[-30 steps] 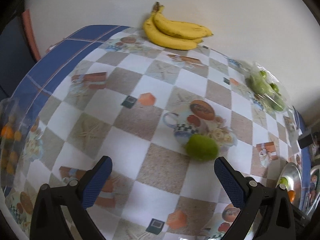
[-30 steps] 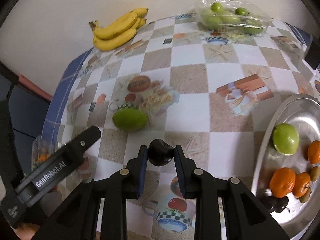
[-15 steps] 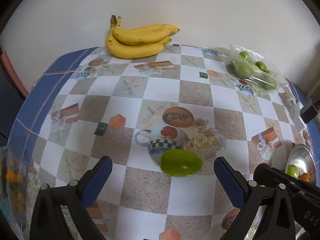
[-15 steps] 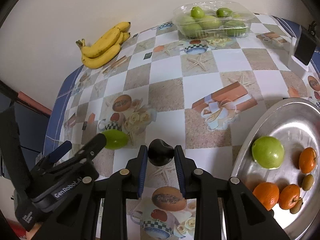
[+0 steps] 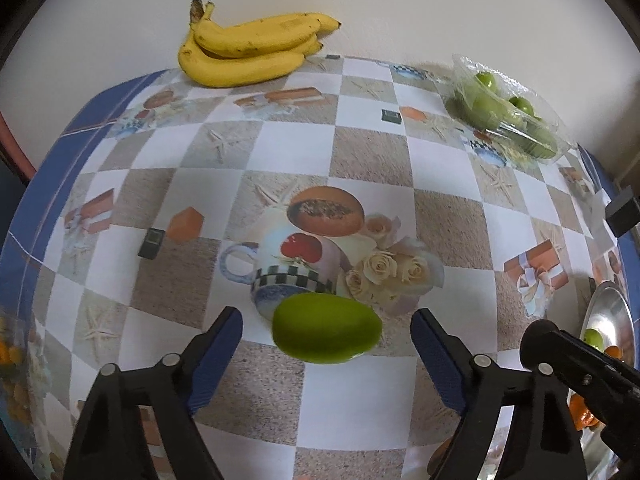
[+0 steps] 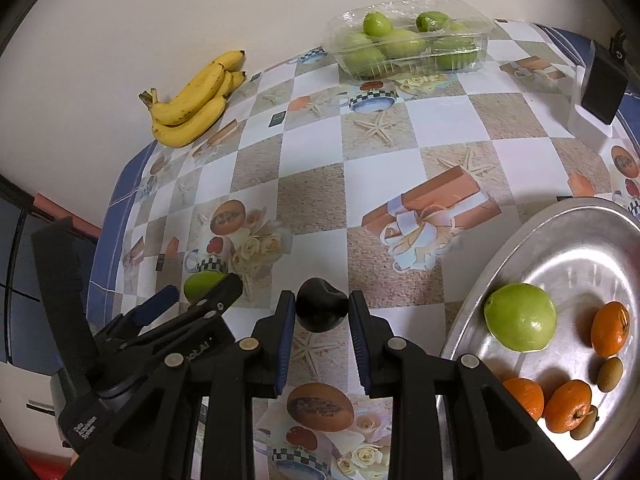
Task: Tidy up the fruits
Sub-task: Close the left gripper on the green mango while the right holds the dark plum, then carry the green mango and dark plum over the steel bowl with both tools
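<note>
A green mango lies on the checked tablecloth between the blue pads of my left gripper, whose jaws are closing around it with gaps on both sides. The same green mango peeks out behind the left gripper in the right wrist view. My right gripper is shut on a dark plum, held above the cloth just left of the silver tray. On the tray lie a green apple, three oranges and small brownish fruits.
A bunch of bananas lies against the far wall. A clear plastic box of green fruit stands at the back right. A black-and-white device sits at the right edge. A bag of orange fruit is at far left.
The left gripper has moved in over the green mango, which now sits between its narrowing jaws. The right gripper has drifted toward the tray, still gripping the plum.
</note>
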Action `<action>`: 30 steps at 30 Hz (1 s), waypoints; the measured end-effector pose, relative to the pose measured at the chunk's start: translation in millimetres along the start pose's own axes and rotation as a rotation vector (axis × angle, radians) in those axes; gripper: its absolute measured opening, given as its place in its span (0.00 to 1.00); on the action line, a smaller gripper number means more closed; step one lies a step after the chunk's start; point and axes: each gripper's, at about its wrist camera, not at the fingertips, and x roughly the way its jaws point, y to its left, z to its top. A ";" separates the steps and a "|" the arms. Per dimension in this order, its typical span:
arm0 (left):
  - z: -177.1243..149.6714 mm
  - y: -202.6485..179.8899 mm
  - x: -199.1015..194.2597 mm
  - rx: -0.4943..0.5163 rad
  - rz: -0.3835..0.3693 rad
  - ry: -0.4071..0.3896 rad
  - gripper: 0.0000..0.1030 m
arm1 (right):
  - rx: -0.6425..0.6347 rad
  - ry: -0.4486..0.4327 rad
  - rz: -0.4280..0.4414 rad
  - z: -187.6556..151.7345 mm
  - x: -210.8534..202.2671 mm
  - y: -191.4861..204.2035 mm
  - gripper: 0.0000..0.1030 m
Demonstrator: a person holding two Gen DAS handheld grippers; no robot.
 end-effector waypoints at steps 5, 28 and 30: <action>-0.7 -1.2 5.1 -0.013 -0.014 0.011 0.75 | 0.003 0.001 -0.007 0.4 -1.4 -3.9 0.27; 8.2 1.3 -22.2 -0.040 -0.014 -0.039 0.57 | 0.011 -0.007 -0.013 1.4 -8.4 -5.7 0.27; 10.1 -0.3 -30.5 -0.039 -0.020 -0.056 0.57 | 0.009 -0.013 -0.024 1.6 -11.5 -5.4 0.27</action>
